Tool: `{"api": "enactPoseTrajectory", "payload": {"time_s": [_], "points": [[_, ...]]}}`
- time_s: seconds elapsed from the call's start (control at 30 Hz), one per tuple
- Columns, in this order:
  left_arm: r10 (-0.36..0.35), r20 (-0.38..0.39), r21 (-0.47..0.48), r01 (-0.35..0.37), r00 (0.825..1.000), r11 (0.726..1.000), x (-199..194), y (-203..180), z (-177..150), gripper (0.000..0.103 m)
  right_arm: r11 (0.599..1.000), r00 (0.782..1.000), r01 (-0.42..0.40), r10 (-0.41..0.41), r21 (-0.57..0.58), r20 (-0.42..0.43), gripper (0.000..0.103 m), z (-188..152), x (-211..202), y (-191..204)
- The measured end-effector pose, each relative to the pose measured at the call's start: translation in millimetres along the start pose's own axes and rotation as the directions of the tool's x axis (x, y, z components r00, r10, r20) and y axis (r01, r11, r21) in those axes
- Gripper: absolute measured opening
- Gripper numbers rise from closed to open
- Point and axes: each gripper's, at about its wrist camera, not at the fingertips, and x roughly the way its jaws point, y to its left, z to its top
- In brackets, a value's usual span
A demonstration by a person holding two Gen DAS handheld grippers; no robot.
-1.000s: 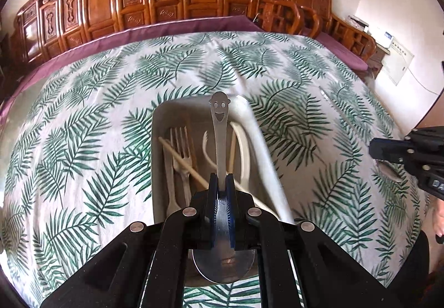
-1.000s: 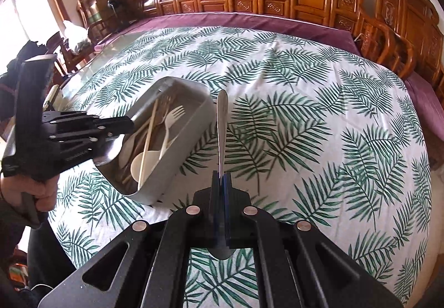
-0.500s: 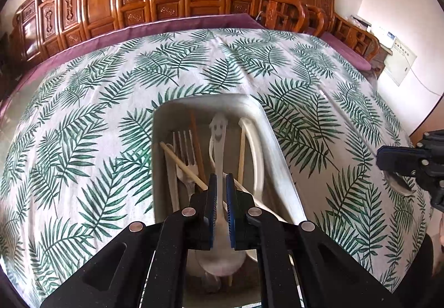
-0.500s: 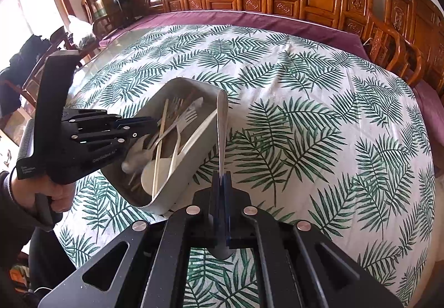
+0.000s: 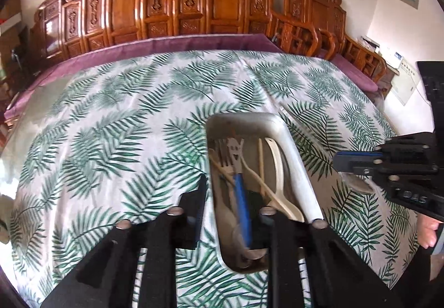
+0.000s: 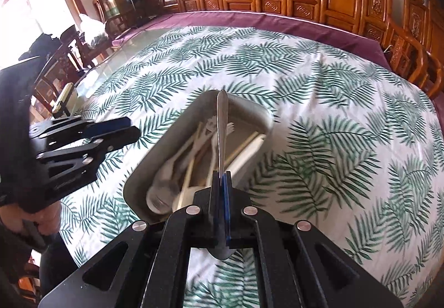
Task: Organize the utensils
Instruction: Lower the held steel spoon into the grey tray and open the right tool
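One smiley-handled spoon point(image 5: 235, 150) already lies in the metal tray point(image 5: 298, 169) mid-counter; the left tongs point(image 5: 222, 202), just opened and empty, straddle the tray's left wall. One steel spoon point(image 6: 222, 125), clamped in the right tongs point(image 6: 221, 177) above the tray, remains to drop.

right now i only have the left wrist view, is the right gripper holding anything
Observer: Yes, the right gripper is shut on a metal spoon, gripped just above its bowl.
Operator: where's the handle pointing
Observer: Straight ahead of the gripper, edge-on, with its tip over the far end of the metal tray.
Operator: any utensils loose on the cloth on that side
Observer: None show on the leaf-print tablecloth to the right of the tray.
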Motion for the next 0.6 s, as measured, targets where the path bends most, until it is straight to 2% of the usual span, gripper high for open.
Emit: {"api": "enactPoseTrajectory", "payload": {"time_s": [0.07,0.23,0.37,0.43,0.5,0.6], "points": [[0.012,0.012,-0.01,-0.012,1.0,1.0,-7,7,-2,0.024,1.0,1.0,-0.004,0.004,0.0,-0.008,0.003,4,8,6],[0.04,0.051,-0.038,-0.038,0.998,0.999,-23,23,-6,0.04,1.0,1.0,-0.011,0.011,0.021,-0.022,0.003,13,27,16],[0.062,0.085,-0.06,-0.057,0.994,0.997,-32,32,-7,0.068,0.999,1.0,-0.009,0.011,0.053,-0.028,0.004,20,38,17],[0.082,0.117,-0.069,-0.074,0.99,0.995,-37,35,-8,0.071,0.998,1.0,0.002,-0.001,0.057,-0.029,0.003,23,42,18],[0.098,0.137,-0.071,-0.089,0.986,0.994,-41,36,-9,0.078,0.998,1.0,0.008,-0.006,0.059,-0.025,0.0,26,45,20],[0.103,0.146,-0.076,-0.092,0.984,0.993,-43,39,-13,0.082,0.998,1.0,0.023,-0.022,0.056,-0.02,0.0,29,48,23]]}}
